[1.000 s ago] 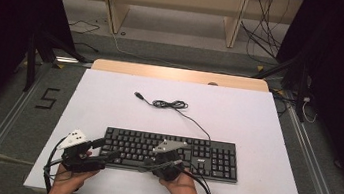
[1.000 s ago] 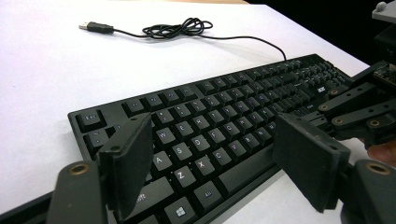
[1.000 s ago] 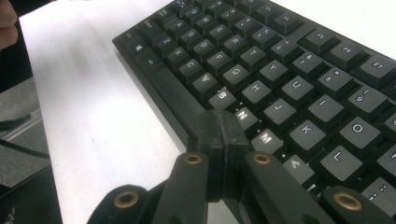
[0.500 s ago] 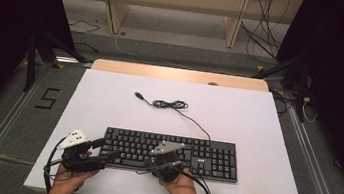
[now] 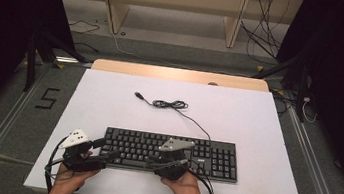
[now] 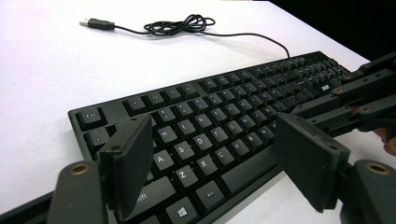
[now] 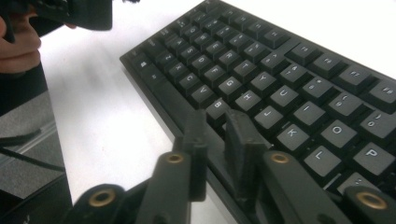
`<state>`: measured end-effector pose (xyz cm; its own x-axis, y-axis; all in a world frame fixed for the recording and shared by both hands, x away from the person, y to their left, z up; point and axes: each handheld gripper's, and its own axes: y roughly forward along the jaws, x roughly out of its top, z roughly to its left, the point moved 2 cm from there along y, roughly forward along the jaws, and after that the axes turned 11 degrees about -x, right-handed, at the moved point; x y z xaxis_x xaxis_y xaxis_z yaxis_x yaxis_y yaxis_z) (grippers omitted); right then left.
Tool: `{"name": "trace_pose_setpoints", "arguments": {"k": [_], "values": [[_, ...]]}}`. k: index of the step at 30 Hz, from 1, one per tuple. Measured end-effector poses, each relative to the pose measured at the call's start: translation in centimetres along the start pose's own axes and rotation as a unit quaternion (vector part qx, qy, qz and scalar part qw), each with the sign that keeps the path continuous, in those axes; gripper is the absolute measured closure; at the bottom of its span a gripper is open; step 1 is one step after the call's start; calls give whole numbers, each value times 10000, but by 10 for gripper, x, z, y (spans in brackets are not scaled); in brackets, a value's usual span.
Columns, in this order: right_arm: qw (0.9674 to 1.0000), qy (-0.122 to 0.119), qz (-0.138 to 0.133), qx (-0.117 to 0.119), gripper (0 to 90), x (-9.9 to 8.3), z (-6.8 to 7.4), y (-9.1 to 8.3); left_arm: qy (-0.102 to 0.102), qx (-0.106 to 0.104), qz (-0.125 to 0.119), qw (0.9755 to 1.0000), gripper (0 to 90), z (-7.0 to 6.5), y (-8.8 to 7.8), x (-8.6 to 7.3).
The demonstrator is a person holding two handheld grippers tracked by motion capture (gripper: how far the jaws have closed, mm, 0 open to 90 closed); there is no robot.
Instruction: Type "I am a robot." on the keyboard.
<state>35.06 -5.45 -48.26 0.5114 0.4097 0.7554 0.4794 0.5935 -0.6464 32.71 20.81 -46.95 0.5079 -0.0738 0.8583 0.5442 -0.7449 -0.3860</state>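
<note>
High view puts our black keyboard (image 5: 172, 153) at six o'clock on the white table (image 5: 256, 128), its cable (image 5: 171, 105) coiled toward twelve. Our left gripper (image 6: 219, 163) gapes wide over keys A, Z, X. Our right gripper (image 7: 215, 149), jaws just parting slightly, straddles the front edge below H and J.

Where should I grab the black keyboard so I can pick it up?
Probably by its two short ends, one gripper coming in from each side. The keyboard lies flat and long on the white table, so its thin edges fit between jaws, and holding both ends keeps it level. Its cable trails off the back, so avoid gripping there.
</note>
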Motion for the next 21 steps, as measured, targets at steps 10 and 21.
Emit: {"name": "trace_pose_setpoints", "arguments": {"k": [10, 21], "values": [[9999, 85, -147, 31, 614, 1, -5, -10, -85, 74, 61, 9999, 322, 3, 3, 2], [9995, 230, -216, 43, 486, 1, -10, -17, -143, 158, 191, 9996, 440, 6, 8, 5]]}}
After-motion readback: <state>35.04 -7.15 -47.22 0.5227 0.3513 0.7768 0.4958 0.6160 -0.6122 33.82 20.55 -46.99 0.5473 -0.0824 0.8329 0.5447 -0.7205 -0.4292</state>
